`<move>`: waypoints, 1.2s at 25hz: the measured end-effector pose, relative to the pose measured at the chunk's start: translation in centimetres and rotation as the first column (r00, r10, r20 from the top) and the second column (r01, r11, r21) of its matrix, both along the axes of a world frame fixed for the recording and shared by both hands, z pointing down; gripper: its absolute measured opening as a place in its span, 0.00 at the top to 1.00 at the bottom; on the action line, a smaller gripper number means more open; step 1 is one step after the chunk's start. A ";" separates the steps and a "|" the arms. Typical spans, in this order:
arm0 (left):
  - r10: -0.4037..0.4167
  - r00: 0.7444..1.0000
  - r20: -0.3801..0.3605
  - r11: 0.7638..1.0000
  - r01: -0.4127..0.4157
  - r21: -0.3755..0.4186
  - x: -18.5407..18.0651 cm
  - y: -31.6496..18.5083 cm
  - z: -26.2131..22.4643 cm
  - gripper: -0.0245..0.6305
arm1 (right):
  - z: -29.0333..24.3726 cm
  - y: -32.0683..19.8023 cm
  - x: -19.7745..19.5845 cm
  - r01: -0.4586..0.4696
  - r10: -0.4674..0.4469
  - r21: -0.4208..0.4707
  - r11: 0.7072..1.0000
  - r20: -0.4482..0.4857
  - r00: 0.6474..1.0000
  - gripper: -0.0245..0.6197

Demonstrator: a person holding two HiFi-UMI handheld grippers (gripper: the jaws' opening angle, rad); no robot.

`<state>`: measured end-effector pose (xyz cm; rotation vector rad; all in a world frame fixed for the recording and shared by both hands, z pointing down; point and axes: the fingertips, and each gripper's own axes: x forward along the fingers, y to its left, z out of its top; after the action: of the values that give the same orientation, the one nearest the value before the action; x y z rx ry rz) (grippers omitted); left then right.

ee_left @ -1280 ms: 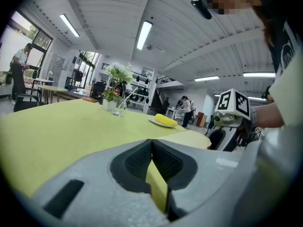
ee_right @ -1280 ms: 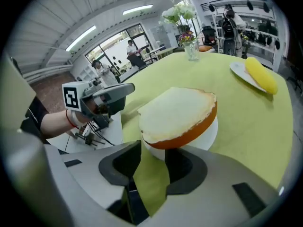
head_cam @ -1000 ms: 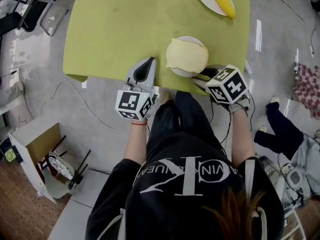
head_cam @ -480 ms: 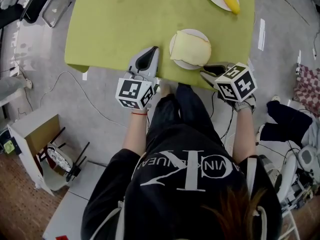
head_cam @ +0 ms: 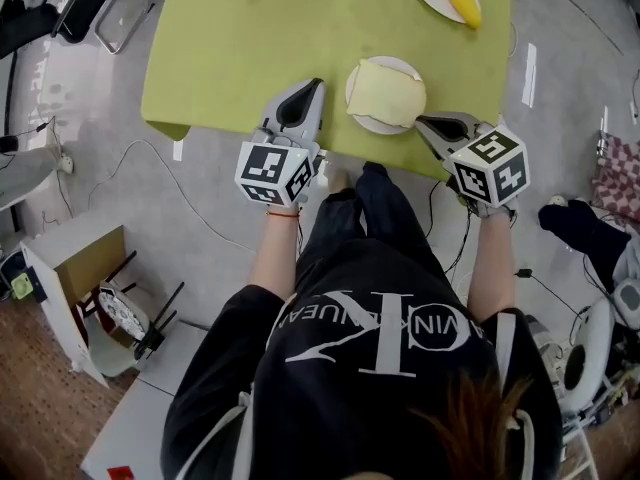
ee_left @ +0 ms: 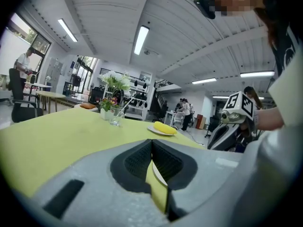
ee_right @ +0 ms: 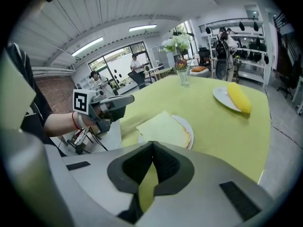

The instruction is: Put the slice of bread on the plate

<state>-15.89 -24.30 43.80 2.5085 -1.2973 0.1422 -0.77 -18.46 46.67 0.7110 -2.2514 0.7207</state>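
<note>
At the near edge of the surface, the bread lies on the plate.
We judge the task done: left gripper and right gripper sit just beside the plate, fingers pressed together on nothing. The only writing is big white lettering on the black shirt, upside down and too broken up to read whole.

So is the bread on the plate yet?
Yes, that part looks done: the bread lies on the plate. In hand: nothing. The left gripper and right gripper are both shut and empty, near the plate but not touching it. Left to do: nothing I can see.
</note>
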 end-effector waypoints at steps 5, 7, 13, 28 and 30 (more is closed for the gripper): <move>-0.009 1.000 0.003 1.000 0.009 0.029 -0.4 -0.8 -1.1 0.95 | -2.4 -1.8 -0.1 -0.075 0.063 0.111 0.991 0.103 0.993 0.96; -0.013 1.000 0.004 0.999 0.013 0.042 -0.5 -1.0 -1.7 0.95 | -3.4 -2.6 0.2 -0.114 0.093 0.163 0.980 0.132 0.987 0.96; -0.031 0.999 0.011 0.996 0.030 0.087 -0.8 -1.5 -3.7 0.95 | -6.1 -4.3 1.9 -0.235 0.179 0.273 0.933 0.213 0.960 0.96; -0.082 0.996 0.026 0.981 0.076 0.179 -1.8 -2.6 -7.2 0.95 | -11.7 -6.4 3.4 -0.361 0.205 0.469 0.806 0.351 0.914 0.96; -0.085 0.996 0.029 0.979 0.078 0.189 -1.9 -2.6 -7.6 0.95 | -12.3 -6.5 3.5 -0.371 0.202 0.487 0.790 0.365 0.909 0.96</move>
<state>-17.75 -26.88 36.20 2.6129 -1.4900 0.0498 2.77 -24.96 34.35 1.3292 -2.6929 0.3118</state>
